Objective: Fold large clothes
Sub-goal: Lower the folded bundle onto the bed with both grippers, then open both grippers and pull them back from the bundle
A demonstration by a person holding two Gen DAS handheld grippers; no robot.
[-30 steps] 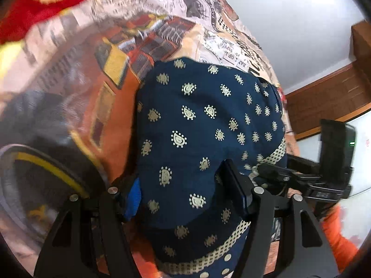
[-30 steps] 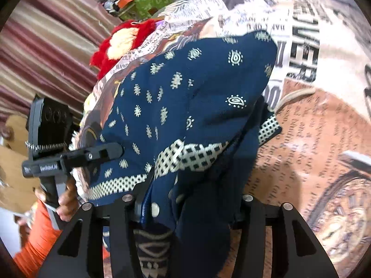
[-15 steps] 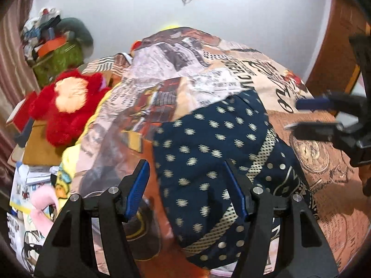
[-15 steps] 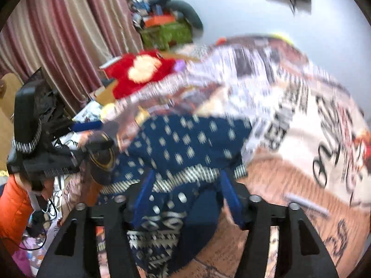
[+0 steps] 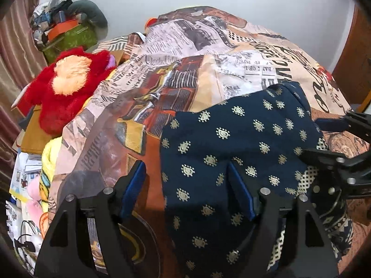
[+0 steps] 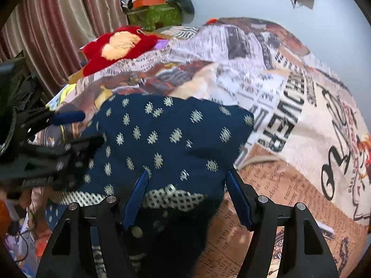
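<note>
So there's a navy garment [image 5: 231, 143] with little gold motifs and a checkered cream band, lying folded over on the bed [image 5: 255, 53], toward the near edge. The bed has one of those newspaper-print covers, all headlines and old-timey pictures.

The left gripper [image 5: 185, 176] hangs above the garment's left side with its jaws spread wide and nothing pinched between the blue pads. One finger is over the bedcover, the other over the navy cloth. They've just been opening a bit more, and the cloth under them lies loose, not held.

Same deal with the right gripper [image 6: 187, 183]: jaws well apart, just been widening, hovering over the near right part of the garment by the checkered band. The fabric sits below and between the fingers, but the pads aren't pressing on it.

Over at the bed's far left edge there's a fluffy red stuffed toy [image 5: 67, 85], and beyond that, in the corner by the striped curtain [image 6: 58, 18], a green box [image 5: 71, 39] piled with clutter.
</note>
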